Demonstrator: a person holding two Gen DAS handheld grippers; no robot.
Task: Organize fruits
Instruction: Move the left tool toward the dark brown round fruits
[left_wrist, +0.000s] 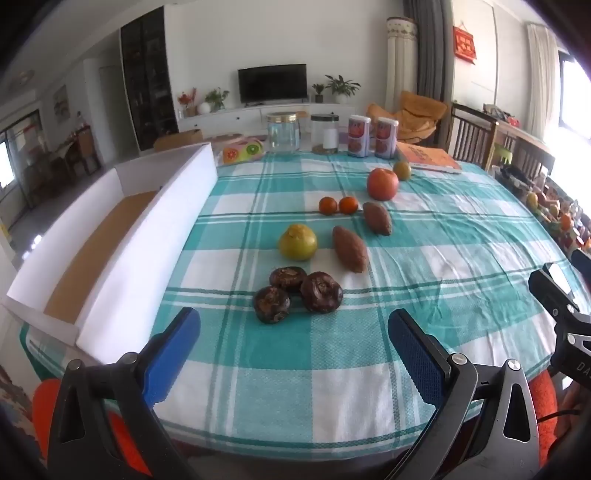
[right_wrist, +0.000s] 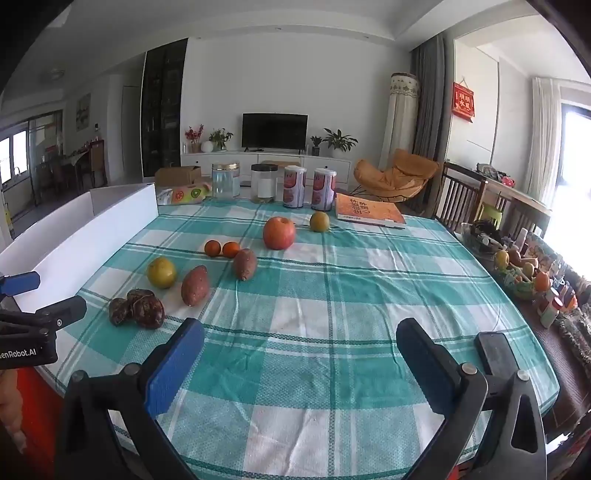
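Left wrist view looks down into the white foam box (left_wrist: 122, 236) at ten o'clock and shows its brown cardboard floor, which the right wrist view hides behind the box wall (right_wrist: 85, 236). Right wrist view alone takes in the cluttered shelf (right_wrist: 532, 273) at three o'clock, with more fruit heaped on it. Both views show the produce loose on the green checked tablecloth (left_wrist: 295, 369), none of it in the box: three dark water chestnuts (left_wrist: 297, 297) touching one another nearest the fingers, two sweet potatoes (left_wrist: 350, 249) apart, one yellow-green citrus (left_wrist: 297, 242), two small tangerines (left_wrist: 338, 205) side by side, one red apple (left_wrist: 382, 183), and one brownish pear (left_wrist: 402, 170) just beside the apple at one o'clock. Along the far edge stand two jars (left_wrist: 283, 133) and two red canisters (left_wrist: 372, 137), with one orange book (left_wrist: 428, 157). Left gripper (left_wrist: 295, 332) and right gripper (right_wrist: 301, 339) both hang spread wide above the cloth, holding nothing.
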